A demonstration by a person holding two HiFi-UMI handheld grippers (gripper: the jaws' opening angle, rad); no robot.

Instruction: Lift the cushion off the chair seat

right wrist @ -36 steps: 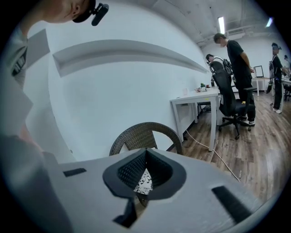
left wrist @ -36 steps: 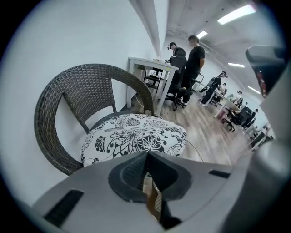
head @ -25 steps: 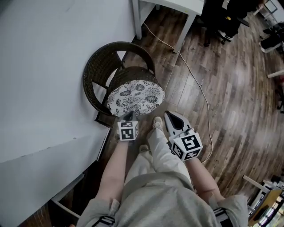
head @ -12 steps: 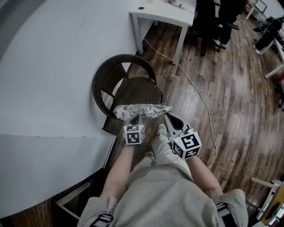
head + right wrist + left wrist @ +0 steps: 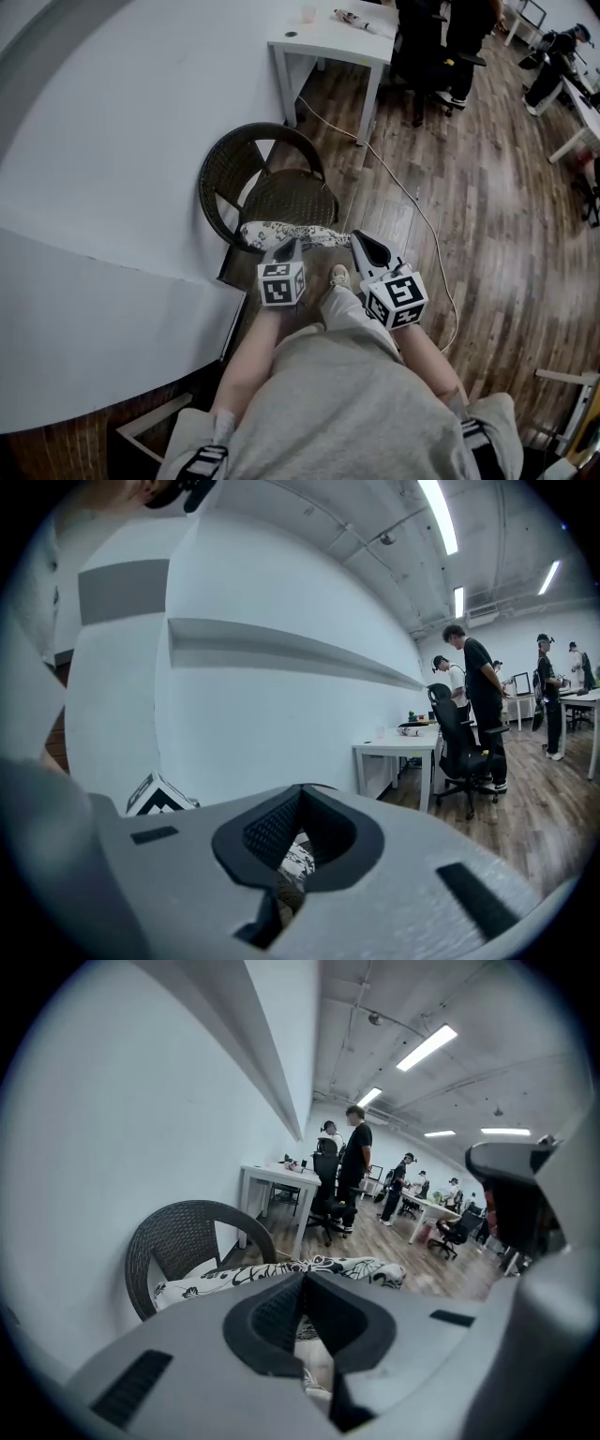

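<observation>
Mostly edge-on, a floral black-and-white cushion point(image 5: 272, 231).

Both forearms point(image 5: 248, 356) reach forward side by side; the left gripper point(image 5: 287, 249) and right gripper point(image 5: 364, 242) (marker cubes facing up) keep fingers pinched on the cushion point(image 5: 281, 232).

White tabletop point(image 5: 328, 39) on white legs, against pale wall point(image 5: 122, 122).
On it: pink cup point(image 5: 307, 13) near back edge; small elongated item point(image 5: 354, 19) right of cup, identity unclear.
Black office chair point(image 5: 417, 42) just right of tabletop; person in dark clothes point(image 5: 469, 23) standing beside chair.
White cable point(image 5: 406, 192) runs from under tabletop across dark wood floor point(image 5: 497, 187).
Ceiling strip lights point(image 5: 427, 1047) lit, high above tabletop.
</observation>
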